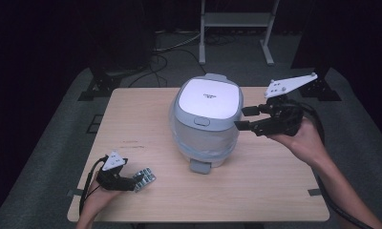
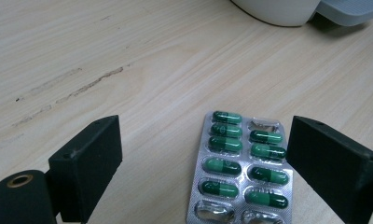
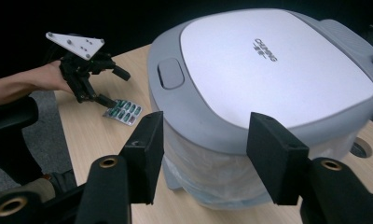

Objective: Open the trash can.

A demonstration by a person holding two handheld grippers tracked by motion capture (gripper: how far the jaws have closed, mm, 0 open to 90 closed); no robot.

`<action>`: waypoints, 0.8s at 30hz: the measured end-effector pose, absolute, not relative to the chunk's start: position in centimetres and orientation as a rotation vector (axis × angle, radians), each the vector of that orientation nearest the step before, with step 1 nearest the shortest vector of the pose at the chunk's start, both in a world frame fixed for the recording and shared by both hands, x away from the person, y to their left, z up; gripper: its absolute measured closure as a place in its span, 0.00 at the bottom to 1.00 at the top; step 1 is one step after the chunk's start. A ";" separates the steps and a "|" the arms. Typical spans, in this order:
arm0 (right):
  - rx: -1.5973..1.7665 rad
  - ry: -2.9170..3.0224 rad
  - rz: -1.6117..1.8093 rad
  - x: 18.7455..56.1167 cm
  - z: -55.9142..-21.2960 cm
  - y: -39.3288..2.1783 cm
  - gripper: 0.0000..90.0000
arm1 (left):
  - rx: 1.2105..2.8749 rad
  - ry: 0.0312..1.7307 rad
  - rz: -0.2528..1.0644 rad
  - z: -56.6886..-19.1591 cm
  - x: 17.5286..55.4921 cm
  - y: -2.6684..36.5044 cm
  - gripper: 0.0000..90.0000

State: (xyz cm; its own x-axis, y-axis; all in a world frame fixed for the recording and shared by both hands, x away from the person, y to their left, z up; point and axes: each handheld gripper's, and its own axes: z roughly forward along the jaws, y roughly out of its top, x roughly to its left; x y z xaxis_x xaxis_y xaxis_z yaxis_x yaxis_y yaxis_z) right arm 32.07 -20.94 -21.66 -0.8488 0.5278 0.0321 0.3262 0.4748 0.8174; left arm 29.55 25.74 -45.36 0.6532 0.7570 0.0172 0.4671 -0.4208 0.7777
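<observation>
Rice cooker (image 1: 207, 119), white and grey with its lid shut, stands near the middle of the tabletop (image 1: 275, 191), its lower body wrapped in clear film. A grey tab sticks out from its base toward the person's side. In the right gripper view the lid bears a small grey latch button (image 3: 170, 73) and a printed brand mark.

Right gripper (image 1: 244, 118) hangs level just beside the cooker's right flank, above the tabletop, pointing at the seam under the lid. Its jaws stand partly open with nothing between them and do not touch the cooker. A grey three-cornered plate sits on top of it.

Left gripper (image 1: 137, 182) rests low at the near left part of the tabletop, well apart from the cooker. Its jaws are spread wide on either side of a blister pack (image 2: 243, 170), which lies flat on the wood; the pads are not pressing on it.

That foil pack holds 2 columns of green capsules, 9 of them in view, with several pockets empty, and it lies closer to 1 jaw than the other.
</observation>
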 end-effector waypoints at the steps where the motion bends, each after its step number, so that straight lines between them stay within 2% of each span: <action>1: 0.733 2.502 1.310 32.2 -21.6 -20.7 0.54 | 2.090 0.947 0.474 -45.3 29.6 25.8 0.11; 10: 0.689 2.520 1.315 32.8 -21.0 -18.3 0.69 | 2.099 0.956 0.486 -45.4 29.6 25.9 0.11; 24: 0.635 2.576 1.255 33.9 -21.2 -16.0 0.86 | 2.097 0.955 0.492 -45.3 29.5 26.0 0.11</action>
